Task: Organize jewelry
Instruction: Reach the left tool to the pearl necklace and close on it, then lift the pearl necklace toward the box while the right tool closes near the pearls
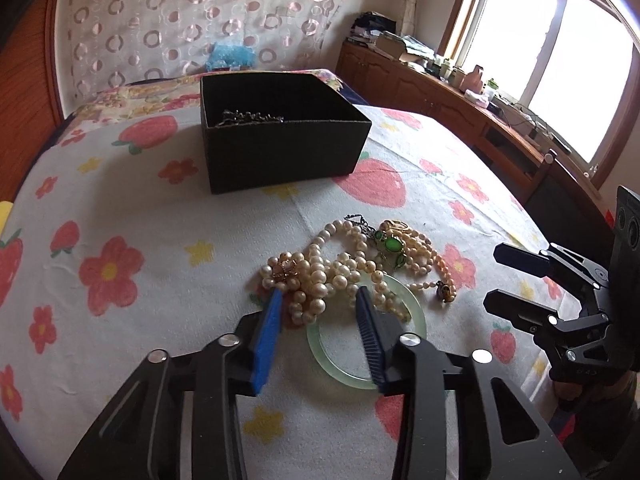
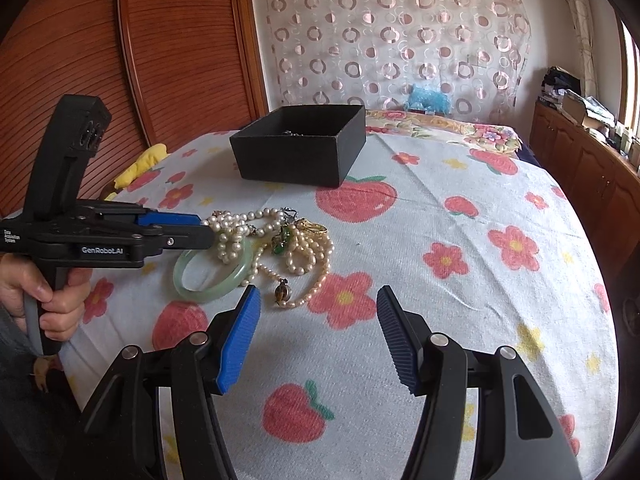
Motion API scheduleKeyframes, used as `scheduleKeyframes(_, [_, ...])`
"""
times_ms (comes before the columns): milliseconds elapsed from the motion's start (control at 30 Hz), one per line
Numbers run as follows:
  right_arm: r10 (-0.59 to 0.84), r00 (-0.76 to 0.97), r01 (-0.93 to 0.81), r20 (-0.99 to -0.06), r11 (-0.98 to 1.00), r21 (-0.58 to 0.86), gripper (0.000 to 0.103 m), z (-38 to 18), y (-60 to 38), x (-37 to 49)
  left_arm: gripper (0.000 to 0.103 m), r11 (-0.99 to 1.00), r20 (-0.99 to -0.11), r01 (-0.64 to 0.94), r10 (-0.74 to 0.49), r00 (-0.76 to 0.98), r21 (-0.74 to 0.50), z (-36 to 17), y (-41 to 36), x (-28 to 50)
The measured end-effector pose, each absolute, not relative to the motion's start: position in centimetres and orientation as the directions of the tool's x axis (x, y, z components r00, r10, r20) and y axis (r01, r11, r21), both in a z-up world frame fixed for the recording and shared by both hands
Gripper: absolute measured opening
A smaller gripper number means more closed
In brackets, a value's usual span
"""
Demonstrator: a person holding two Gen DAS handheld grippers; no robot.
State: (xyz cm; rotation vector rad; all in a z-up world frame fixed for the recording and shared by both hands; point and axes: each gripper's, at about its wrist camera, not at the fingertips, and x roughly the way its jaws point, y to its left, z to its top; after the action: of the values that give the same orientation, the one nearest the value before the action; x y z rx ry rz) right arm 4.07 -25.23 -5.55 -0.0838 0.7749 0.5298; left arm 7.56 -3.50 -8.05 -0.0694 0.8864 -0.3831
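Observation:
A heap of pearl necklaces (image 1: pixel 320 276) lies on the bedspread, tangled with a green-stone bracelet (image 1: pixel 388 245) and over a pale green jade bangle (image 1: pixel 344 364). My left gripper (image 1: pixel 318 296) is open, its blue pads straddling the near pearls just above the bangle. In the right wrist view the heap (image 2: pixel 280 248), the bangle (image 2: pixel 208 280) and the left gripper (image 2: pixel 202 228) show at left. My right gripper (image 2: pixel 318 296) is open and empty, right of the heap. A black open box (image 1: pixel 280 136) (image 2: pixel 300 144) stands behind, with a silver chain (image 1: pixel 248 117) inside.
The bed carries a white spread with strawberries and flowers (image 2: pixel 440 240). A wooden sideboard with clutter (image 1: pixel 460 92) runs under the window at right. A patterned curtain (image 2: pixel 392 40) and a wooden sliding door (image 2: pixel 120 60) stand behind. A yellow object (image 2: pixel 140 164) lies at the bed's left edge.

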Motion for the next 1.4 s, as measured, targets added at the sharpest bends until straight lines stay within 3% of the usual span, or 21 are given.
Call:
scheduleKeyframes(233, [0.438, 0.578, -0.489, -0.688, 0.862, 0.137, 0.063, -5.7, -25.3, 4.3, 0.007, 0.931, -0.732, 0.282, -0.357, 0.58, -0.231, -8.1, -2.8, 7.2])
scheduleKeyframes(733, [0.423, 0.546, -0.516, -0.723, 0.85, 0.107, 0.062, -6.0, -24.6, 4.7, 0.007, 0.938, -0.605, 0.294, -0.345, 0.718, -0.186, -2.2, -1.3, 2.8])
scheduleKeyframes(1000, [0.414, 0.539, -0.534, -0.734, 0.841, 0.082, 0.034, -5.0, -24.1, 6.4, 0.007, 0.937, -0.557, 0.302, -0.349, 0.754, -0.178, 0.0, -0.9, 1.6])
scheduleKeyframes(1167, [0.385, 0.52, -0.546, -0.762, 0.836, 0.051, 0.026, -5.8, -23.2, 7.7, 0.007, 0.936, -0.537, 0.304, -0.351, 0.767, -0.178, 0.9, -0.5, 1.0])
scheduleKeyframes(1400, [0.342, 0.501, -0.546, -0.795, 0.838, 0.017, 0.022, -7.0, -22.4, 9.0, 0.007, 0.94, -0.514, 0.292, -0.342, 0.787, -0.179, 1.8, 0.2, 0.5])
